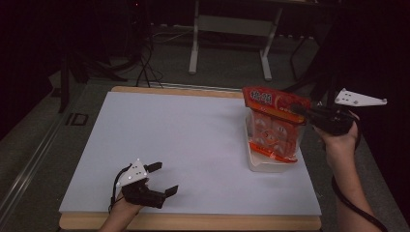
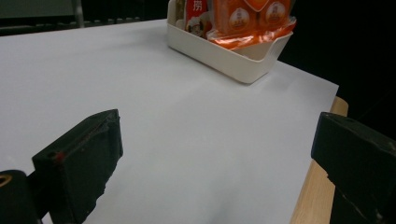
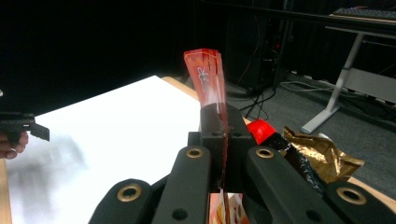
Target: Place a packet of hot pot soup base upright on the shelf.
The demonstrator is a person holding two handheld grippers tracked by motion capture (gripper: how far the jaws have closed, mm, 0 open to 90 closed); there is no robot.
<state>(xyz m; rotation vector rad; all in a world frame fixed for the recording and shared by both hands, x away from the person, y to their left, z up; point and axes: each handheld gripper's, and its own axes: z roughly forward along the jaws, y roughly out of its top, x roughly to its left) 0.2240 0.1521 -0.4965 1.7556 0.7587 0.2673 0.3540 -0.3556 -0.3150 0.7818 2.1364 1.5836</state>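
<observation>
An orange snack bag [image 1: 273, 126] stands upright in a white bin [image 1: 267, 163] at the table's right side, with its lower part inside the bin. My right gripper [image 1: 300, 110] is shut on the bag's top edge; in the right gripper view the jaws pinch the bag's thin orange seal [image 3: 208, 77]. My left gripper [image 1: 163, 179] rests low near the table's front left, open, with nothing between its jaws. The left gripper view shows the bin [image 2: 224, 52] and the bag's bottom [image 2: 252, 21] far ahead.
White sheet [image 1: 183, 145] covers the wooden table [image 1: 193, 222]. In the bin sits another packet with red print [image 2: 194, 14]. In the right gripper view a gold wrapper [image 3: 322, 156] and a red-capped item [image 3: 261, 131] lie below the jaws. A desk frame [image 1: 232, 43] stands behind the table.
</observation>
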